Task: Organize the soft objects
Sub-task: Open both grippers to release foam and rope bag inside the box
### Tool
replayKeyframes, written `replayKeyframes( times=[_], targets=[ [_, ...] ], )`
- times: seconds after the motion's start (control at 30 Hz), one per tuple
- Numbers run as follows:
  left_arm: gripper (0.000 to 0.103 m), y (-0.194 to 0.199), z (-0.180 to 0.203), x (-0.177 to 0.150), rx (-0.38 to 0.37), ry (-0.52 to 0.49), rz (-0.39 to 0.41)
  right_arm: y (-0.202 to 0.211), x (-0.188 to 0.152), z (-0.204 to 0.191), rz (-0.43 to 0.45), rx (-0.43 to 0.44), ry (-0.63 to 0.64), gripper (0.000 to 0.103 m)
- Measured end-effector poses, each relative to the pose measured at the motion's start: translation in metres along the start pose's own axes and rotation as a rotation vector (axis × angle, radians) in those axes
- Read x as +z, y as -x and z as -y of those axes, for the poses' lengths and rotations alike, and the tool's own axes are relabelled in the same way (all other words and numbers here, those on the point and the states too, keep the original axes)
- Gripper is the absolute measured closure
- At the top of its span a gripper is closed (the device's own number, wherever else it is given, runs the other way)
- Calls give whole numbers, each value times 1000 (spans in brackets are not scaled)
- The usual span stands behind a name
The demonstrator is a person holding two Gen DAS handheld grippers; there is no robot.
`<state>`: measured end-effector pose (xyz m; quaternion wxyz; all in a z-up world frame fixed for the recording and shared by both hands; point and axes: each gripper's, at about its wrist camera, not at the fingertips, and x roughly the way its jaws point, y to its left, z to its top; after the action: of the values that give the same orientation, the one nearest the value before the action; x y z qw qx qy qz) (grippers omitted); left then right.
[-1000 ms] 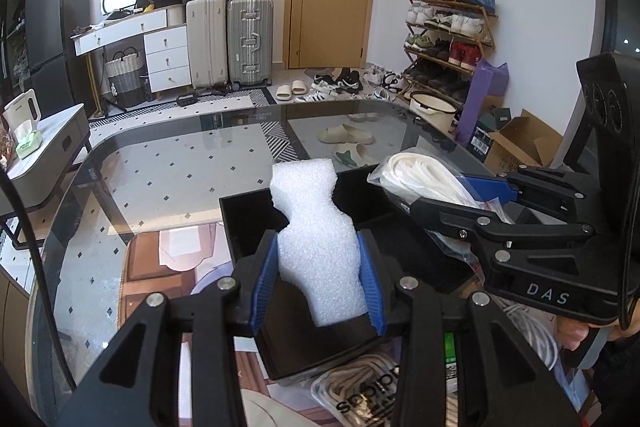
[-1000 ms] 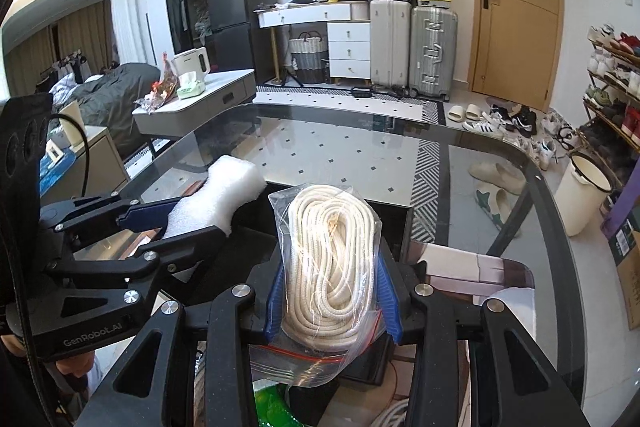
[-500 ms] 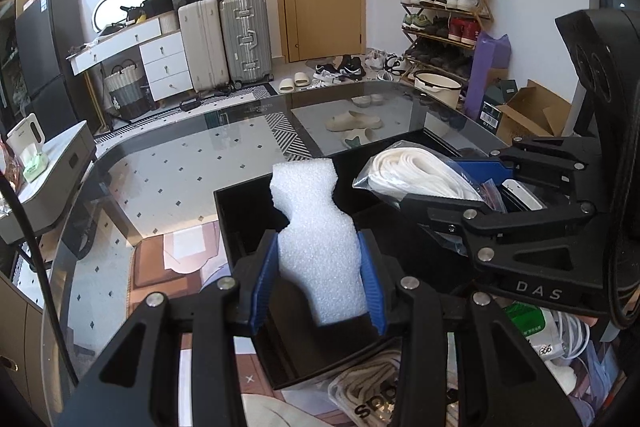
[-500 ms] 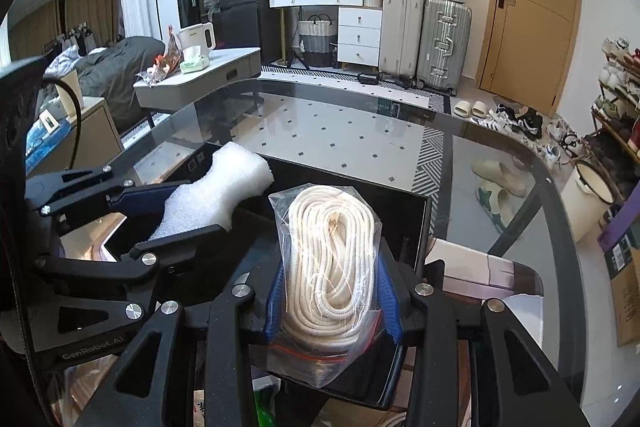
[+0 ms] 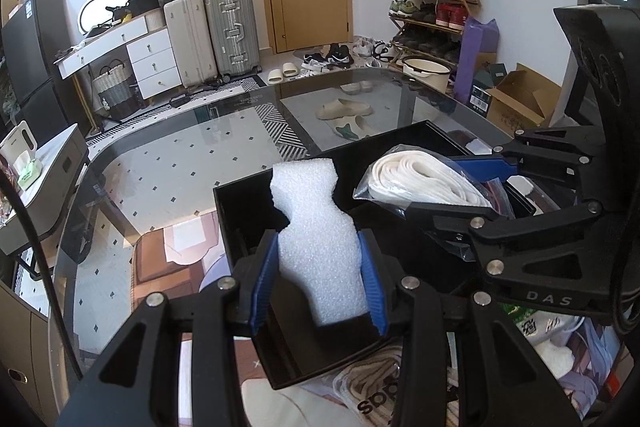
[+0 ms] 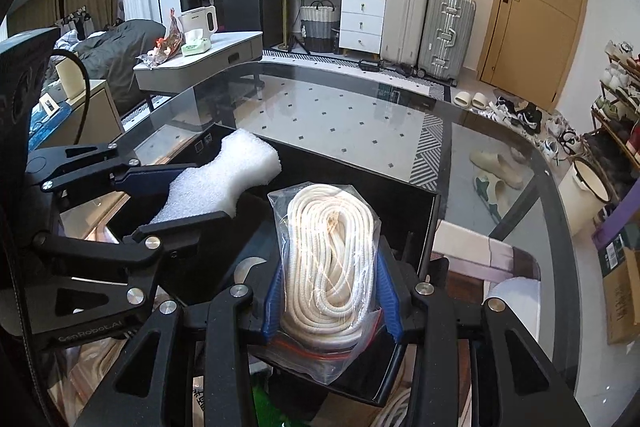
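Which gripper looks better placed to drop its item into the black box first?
Probably the left gripper: its foam piece hangs over the black box's open interior, while the bagged rope sits nearer the front rim.

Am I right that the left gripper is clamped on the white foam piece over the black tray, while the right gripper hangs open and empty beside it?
Not quite: the right gripper is not empty. The right wrist view shows it shut on the bagged rope coil. The left gripper does clamp the white foam piece over the black tray.
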<state>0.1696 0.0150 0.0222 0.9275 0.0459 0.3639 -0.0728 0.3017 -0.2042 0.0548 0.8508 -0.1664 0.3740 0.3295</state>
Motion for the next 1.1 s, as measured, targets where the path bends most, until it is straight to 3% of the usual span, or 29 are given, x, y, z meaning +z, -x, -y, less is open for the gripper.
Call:
replayKeyframes(
  times=[0.17, 0.3, 0.37, 0.43, 0.57, 0.63, 0.8, 1.1],
  targets=[
    [63, 3, 0, -2, -9, -1, -7, 4, -4, -3, 3, 11, 6, 63],
    [57, 5, 1, -1, -27, 24, -8, 8, -5, -2, 27, 20, 6, 54],
    [44, 9, 1, -2, -53, 31, 0, 18, -5, -1, 74, 7, 8, 51],
    [32, 16, 1, -5, -62, 42, 18, 28, -5, 3, 105, 0, -1, 42],
    [8, 32, -2, -8, -77, 84, 59, 50, -9, 13, 158, -23, -38, 11],
    [0, 40, -3, -10, -51, 99, 75, 62, -13, 19, 180, -16, -75, 4],
    [0, 58, -2, -17, 1, 108, 103, 93, -30, 28, 217, -2, -138, 1],
    [0, 81, -9, -41, 29, 208, 134, 124, -64, 31, 199, -44, -165, 1]
  ],
)
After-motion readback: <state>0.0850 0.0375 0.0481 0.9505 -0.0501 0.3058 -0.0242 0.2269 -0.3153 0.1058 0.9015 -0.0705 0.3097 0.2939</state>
